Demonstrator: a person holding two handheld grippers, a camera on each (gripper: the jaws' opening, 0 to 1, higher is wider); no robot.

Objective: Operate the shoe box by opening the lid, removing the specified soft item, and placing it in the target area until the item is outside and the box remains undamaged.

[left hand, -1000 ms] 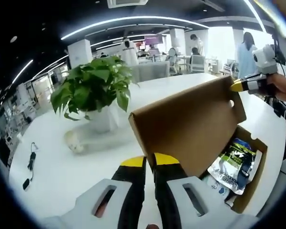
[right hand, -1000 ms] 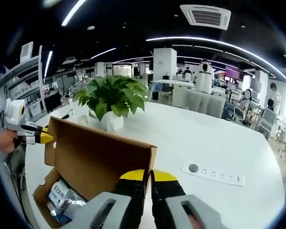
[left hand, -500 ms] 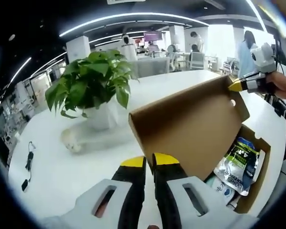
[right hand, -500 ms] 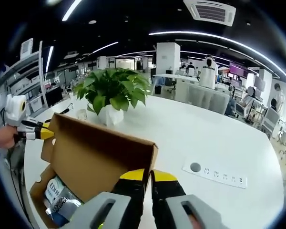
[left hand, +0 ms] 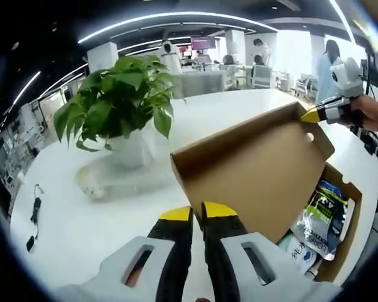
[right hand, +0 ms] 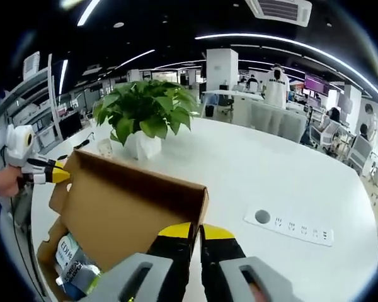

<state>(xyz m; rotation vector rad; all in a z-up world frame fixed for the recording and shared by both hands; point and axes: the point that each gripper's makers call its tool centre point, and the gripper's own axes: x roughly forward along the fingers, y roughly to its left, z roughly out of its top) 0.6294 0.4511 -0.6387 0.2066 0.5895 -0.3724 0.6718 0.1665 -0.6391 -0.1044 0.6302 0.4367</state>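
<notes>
One cardboard shoe box [left hand: 340, 251], lid [left hand: 252, 182] raised and tilted back, its long edge running between the two grippers. Left gripper [left hand: 197, 217] pinched on one lid corner just ahead of its tips; right gripper [right hand: 195, 234] pinched on the opposite corner. Several soft packets [left hand: 321, 217] lie inside, below the lid. One potted plant [right hand: 145, 116] beyond the lid, one power strip [right hand: 290, 226] right of the right gripper.

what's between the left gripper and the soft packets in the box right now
The raised cardboard lid stands between the left gripper and the packets in the box. Both grippers pinch the lid's far edge; the right gripper holds its other corner.
</notes>
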